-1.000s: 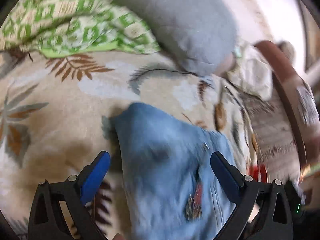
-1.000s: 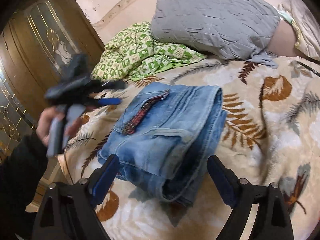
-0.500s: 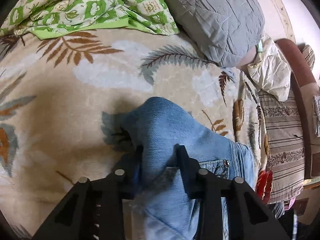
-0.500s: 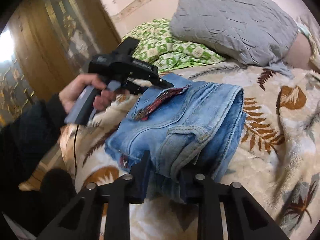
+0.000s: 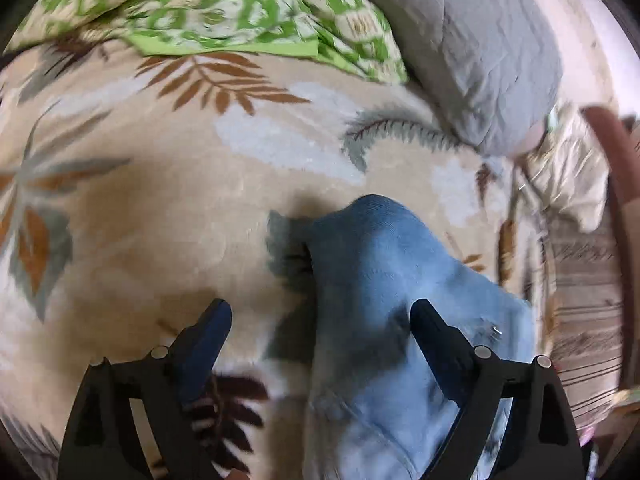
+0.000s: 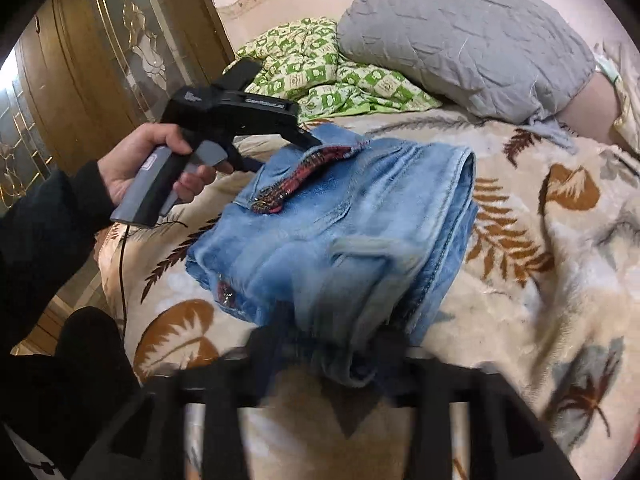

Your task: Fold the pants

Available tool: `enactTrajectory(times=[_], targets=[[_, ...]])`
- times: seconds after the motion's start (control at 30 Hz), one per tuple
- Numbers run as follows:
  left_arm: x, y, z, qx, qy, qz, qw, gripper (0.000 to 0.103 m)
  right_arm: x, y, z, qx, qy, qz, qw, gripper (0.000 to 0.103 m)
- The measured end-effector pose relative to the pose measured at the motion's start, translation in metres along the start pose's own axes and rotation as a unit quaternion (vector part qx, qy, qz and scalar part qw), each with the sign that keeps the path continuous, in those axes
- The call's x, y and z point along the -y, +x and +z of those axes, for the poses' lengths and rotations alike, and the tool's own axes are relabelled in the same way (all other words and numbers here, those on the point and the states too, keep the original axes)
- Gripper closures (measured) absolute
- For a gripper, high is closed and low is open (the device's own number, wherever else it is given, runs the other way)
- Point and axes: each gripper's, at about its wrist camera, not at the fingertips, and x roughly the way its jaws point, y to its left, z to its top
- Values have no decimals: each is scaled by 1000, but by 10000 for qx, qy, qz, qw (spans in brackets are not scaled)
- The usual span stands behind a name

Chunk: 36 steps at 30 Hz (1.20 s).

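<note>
Lying folded on the leaf-patterned bed blanket, the blue jeans sit between my two tools. My left tool has just spread wide, straddling their rounded fold; my right tool, blurred, has also been releasing their near edge.

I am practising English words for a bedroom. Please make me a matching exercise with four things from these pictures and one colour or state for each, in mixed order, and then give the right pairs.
Things:
1. jeans
2. pillow
3. quilt
4. door

Descriptions:
A. grey, wrinkled
B. green and white checks, crumpled
C. blue, folded, lying on the leaf-pattern blanket
D. brown wood with gold lines

Pairs: 1-C, 2-A, 3-B, 4-D
</note>
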Motion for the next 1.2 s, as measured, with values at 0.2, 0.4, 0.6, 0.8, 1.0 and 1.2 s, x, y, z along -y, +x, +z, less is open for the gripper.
enactTrajectory(times=[0.2, 0.4, 0.6, 0.8, 1.0, 1.2], targets=[[3, -54, -37, 617, 655, 474, 9948, 12, -5, -37, -2, 76, 220, -356, 9991, 23], [35, -114, -99, 1580, 1530, 1191, 9682, 12, -11, -81, 12, 452, 897, -1202, 9877, 22], [57, -157, -152, 2038, 1845, 1595, 9481, 12, -37, -119, 28, 828, 1435, -1405, 9761, 19], [78, -194, -207, 2683, 2015, 2022, 9201, 7, -57, -139, 25, 968, 1497, -2009, 9632, 11], [96, -202, -254, 2961, 2089, 2013, 9100, 6, -66, -143, 5, 777, 1450, -2241, 9606, 2], [105, -204, -274, 2885, 1862, 1852, 9208, 5, -69, -143, -16, 673, 1511, -2175, 9619, 0]])
